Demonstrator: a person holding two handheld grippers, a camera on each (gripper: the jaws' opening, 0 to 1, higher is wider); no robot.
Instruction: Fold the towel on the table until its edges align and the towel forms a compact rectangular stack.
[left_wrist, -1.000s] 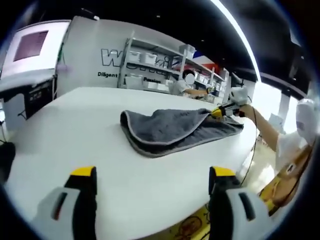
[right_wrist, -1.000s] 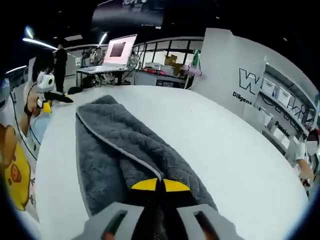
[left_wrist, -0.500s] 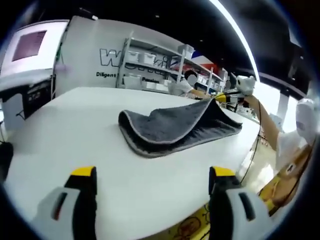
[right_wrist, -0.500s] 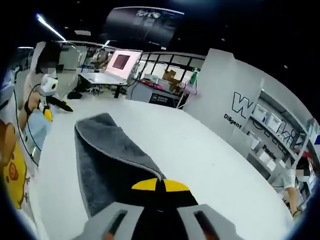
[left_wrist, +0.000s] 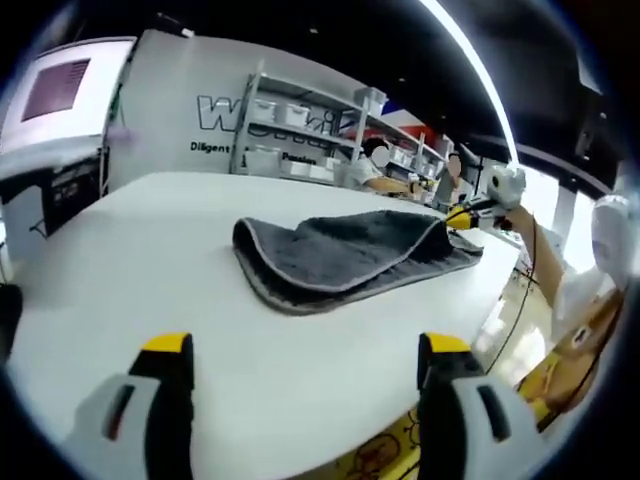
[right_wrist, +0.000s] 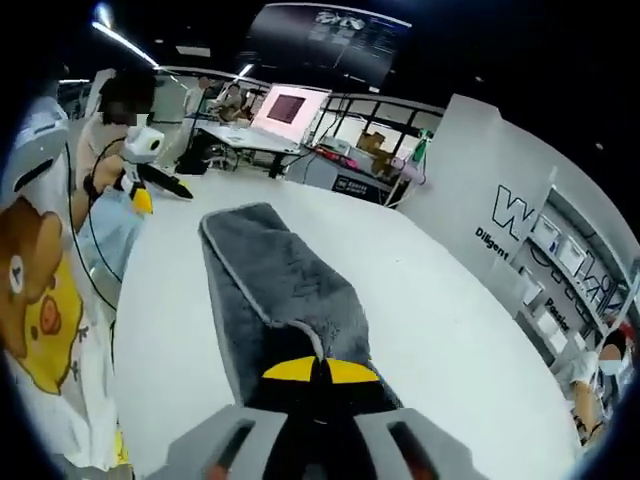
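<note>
A grey towel (left_wrist: 335, 255) with a pale hem lies folded on the white table (left_wrist: 120, 260). In the left gripper view my left gripper (left_wrist: 305, 350) hovers open over the table's near edge, well short of the towel, with nothing between its yellow-tipped jaws. At the towel's far right corner the right gripper (left_wrist: 462, 215) pinches the cloth and holds it slightly raised. In the right gripper view the towel (right_wrist: 285, 285) stretches away from my right gripper (right_wrist: 320, 372), whose jaws are shut on its near edge. The left gripper (right_wrist: 150, 172) shows beyond the towel's far end.
Behind the table stand a white wall panel with lettering (left_wrist: 235, 115), shelves of white bins (left_wrist: 300, 140) and a monitor (right_wrist: 285, 108). A person in a bear-print shirt (right_wrist: 45, 300) stands at the table edge. People sit at the back (left_wrist: 378, 165).
The right gripper lifted the towel's corner, then carried it outward and lower, drawing the top layer flatter. My left gripper stayed open in place.
</note>
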